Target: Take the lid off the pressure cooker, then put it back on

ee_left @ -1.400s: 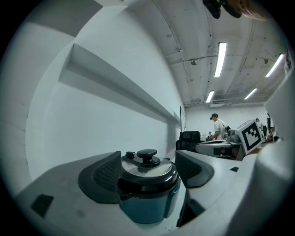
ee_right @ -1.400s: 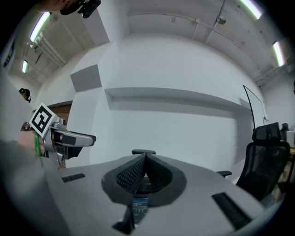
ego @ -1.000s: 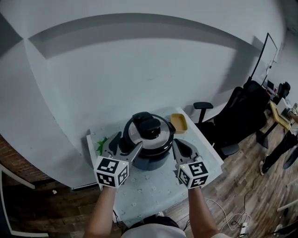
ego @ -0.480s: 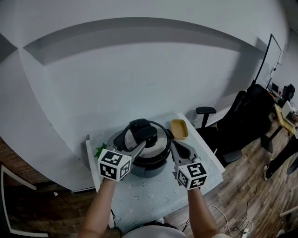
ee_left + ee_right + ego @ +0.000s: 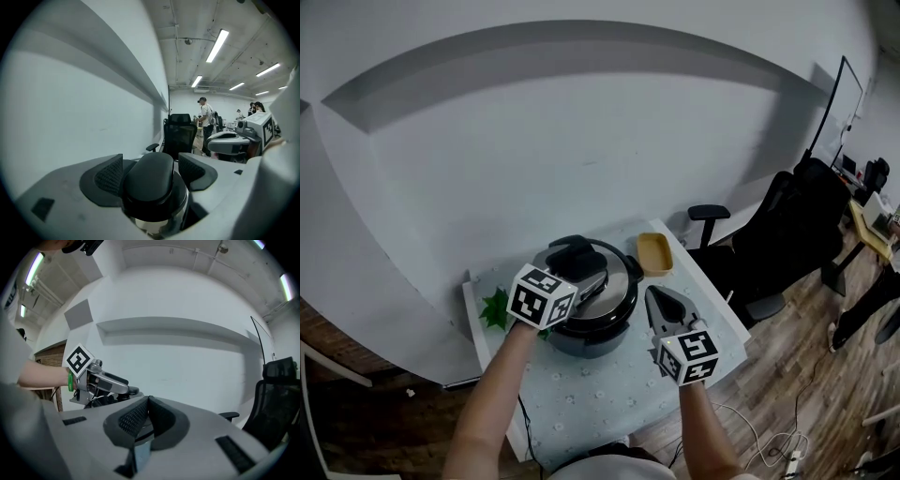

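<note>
The dark pressure cooker [image 5: 592, 328] stands at the middle of the small table [image 5: 600, 398]. Its steel lid [image 5: 614, 279] with a black handle [image 5: 570, 250] sits on top, looking slightly tilted. My left gripper [image 5: 579, 272] reaches over the lid from the left. In the left gripper view its pads [image 5: 110, 176] press both sides of the black handle [image 5: 151, 187], so it is shut on it. My right gripper [image 5: 658, 302] hovers to the right of the pot, apart from it. Its jaws [image 5: 147, 411] are shut with nothing between them.
A yellow container [image 5: 654, 251] sits at the table's far right corner, and a green leafy thing [image 5: 496, 307] lies at the left edge. A black office chair [image 5: 787, 234] stands right of the table, and a grey wall runs behind it. People stand far off in the room [image 5: 205, 119].
My left gripper has risen from beside the pot, swung over the lid and closed on its handle. The right gripper has stayed about where it was.
</note>
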Tool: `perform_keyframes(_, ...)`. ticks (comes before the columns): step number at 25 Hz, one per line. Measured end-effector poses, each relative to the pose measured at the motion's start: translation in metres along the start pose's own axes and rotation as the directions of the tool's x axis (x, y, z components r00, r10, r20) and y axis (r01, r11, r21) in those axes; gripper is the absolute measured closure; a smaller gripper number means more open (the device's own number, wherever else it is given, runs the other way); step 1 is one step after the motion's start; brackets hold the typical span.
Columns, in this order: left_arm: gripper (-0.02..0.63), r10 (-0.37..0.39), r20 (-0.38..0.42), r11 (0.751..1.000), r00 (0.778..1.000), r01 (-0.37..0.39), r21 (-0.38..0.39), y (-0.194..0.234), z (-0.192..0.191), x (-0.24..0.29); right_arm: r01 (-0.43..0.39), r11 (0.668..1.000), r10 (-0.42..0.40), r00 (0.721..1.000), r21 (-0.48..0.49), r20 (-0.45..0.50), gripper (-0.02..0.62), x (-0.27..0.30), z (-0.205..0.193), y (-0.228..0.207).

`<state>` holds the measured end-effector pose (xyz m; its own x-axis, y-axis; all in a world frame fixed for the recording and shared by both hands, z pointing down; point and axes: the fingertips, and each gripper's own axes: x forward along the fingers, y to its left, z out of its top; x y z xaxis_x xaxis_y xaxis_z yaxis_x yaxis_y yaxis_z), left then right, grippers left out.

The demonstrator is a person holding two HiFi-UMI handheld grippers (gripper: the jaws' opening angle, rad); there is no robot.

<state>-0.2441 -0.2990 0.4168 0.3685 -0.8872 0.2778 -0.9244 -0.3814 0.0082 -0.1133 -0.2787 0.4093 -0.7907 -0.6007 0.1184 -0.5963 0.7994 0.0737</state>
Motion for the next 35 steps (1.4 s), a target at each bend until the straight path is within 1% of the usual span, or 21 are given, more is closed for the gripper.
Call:
perform_keyframes(5,0.268,-0.045,-0.072,0.999,0.996,0.047,0.021,-0.004,-0.003,0.013,0.027,1.000,-0.027,1.000,0.007,-0.001,0.594,-0.006,-0.002,-0.011)
perform_keyframes(10,0.272,-0.041,-0.123,0.998,0.992,0.047,0.048,-0.003,-0.007,0.017,0.037,0.999,-0.037,0.999,0.009,0.000,0.594,-0.010,-0.002,-0.017)
perform_keyframes(14,0.278,-0.050,-0.164,0.995,0.985,0.064,0.078,-0.003,-0.012,0.019,0.036,0.999,-0.036,0.999,0.010,-0.001,0.594,-0.008,-0.003,-0.018)
perform_keyframes(21,0.290,-0.085,-0.193,0.992,0.977,0.102,0.079,-0.006,-0.015,0.019,0.024,1.000,-0.024,1.000,0.013,-0.003,0.594,-0.005,-0.004,-0.018)
perform_keyframes(29,0.295,-0.096,-0.193,0.989,0.977,0.115,0.090,-0.006,-0.015,0.019,0.007,1.000,-0.007,1.000,0.011,-0.007,0.594,0.001,-0.006,-0.016)
perform_keyframes(35,0.298,-0.115,-0.208,0.987,0.971,0.135,0.087,-0.007,-0.016,0.019,0.006,1.000,-0.006,1.000,0.012,-0.007,0.594,0.004,-0.006,-0.017)
